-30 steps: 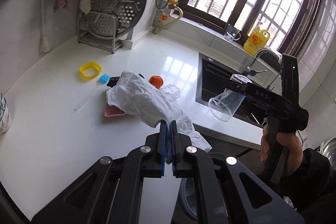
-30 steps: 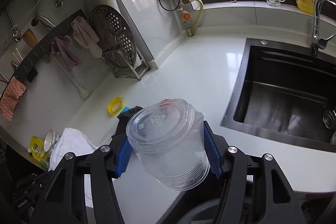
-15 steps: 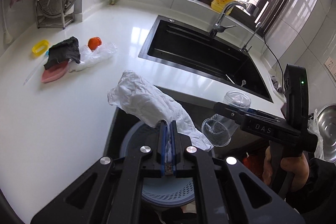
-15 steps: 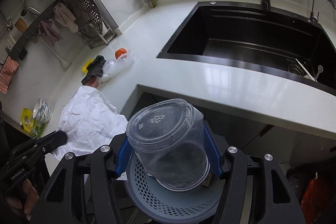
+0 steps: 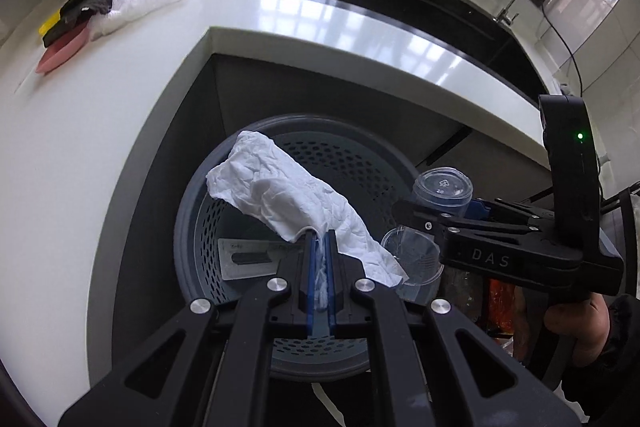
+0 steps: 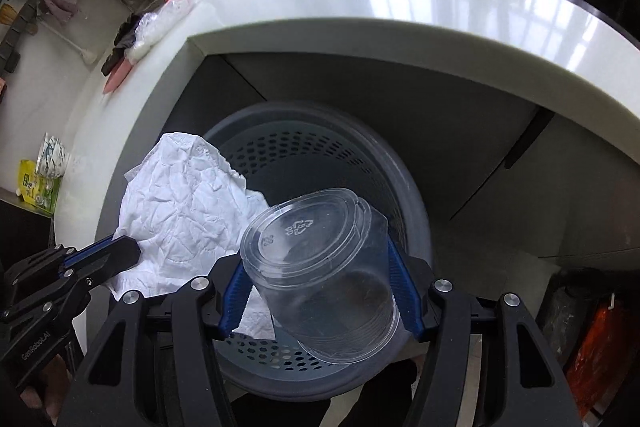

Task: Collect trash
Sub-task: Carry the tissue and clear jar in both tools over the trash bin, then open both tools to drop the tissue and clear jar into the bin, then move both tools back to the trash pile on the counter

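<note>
Tissue point(image 5: 288, 199) hangs pinched in the left gripper point(image 5: 319, 247) over the grey bin point(image 5: 352, 163), while at its three o'clock the right gripper point(image 6: 320, 291) clamps a clear plastic cup point(image 6: 320, 275).

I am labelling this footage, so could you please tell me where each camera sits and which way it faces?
Left wrist: on the left gripper, looking down into the grey perforated bin; shows the right gripper and hand.
Right wrist: on the right gripper, facing down at the bin; shows the left gripper.
Shared: crumpled white paper, clear plastic cup, white countertop.
</note>
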Demonstrator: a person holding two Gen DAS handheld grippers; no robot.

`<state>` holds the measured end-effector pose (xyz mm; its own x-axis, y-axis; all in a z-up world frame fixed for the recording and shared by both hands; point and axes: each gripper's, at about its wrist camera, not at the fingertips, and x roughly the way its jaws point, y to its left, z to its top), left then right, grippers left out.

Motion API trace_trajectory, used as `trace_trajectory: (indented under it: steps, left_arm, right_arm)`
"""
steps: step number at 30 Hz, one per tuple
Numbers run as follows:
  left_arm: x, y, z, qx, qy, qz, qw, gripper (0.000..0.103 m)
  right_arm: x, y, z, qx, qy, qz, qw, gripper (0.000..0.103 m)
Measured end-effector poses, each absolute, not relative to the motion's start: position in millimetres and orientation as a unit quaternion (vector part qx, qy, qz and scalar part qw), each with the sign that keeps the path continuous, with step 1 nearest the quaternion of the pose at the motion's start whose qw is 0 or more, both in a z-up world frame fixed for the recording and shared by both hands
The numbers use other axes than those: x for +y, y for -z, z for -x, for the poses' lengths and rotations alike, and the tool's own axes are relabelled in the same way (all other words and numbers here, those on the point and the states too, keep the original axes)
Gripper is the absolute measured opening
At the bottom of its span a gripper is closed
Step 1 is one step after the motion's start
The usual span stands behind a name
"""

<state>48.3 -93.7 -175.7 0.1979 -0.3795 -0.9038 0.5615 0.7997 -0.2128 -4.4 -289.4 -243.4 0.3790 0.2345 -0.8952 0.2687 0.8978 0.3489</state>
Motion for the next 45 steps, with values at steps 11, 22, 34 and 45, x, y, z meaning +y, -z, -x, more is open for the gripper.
trace_trajectory:
  steps: [11,22,34,45]
  left_arm:
    - [-87,198,-48,0.579,0.252,-0.092,0.77,0.007]
    - [-76,187,-50,0.573,0.222,-0.087,0.784,0.055]
    - [-75,172,-51,0.566,0.205,-0.088,0.793,0.055]
    - [-67,154,-51,0.553,0.197,-0.083,0.805,0.055]
  right_arm:
    - [-283,260,-11,0.575,-0.003,-0.214,0.789,0.062]
    - [-288,260,-11,0.583,0.005,-0.221,0.782,0.068]
    - [-289,249,-11,0.577,0.01,-0.213,0.788,0.073]
    - [-287,240,-12,0.574,0.007,-0.194,0.795,0.077]
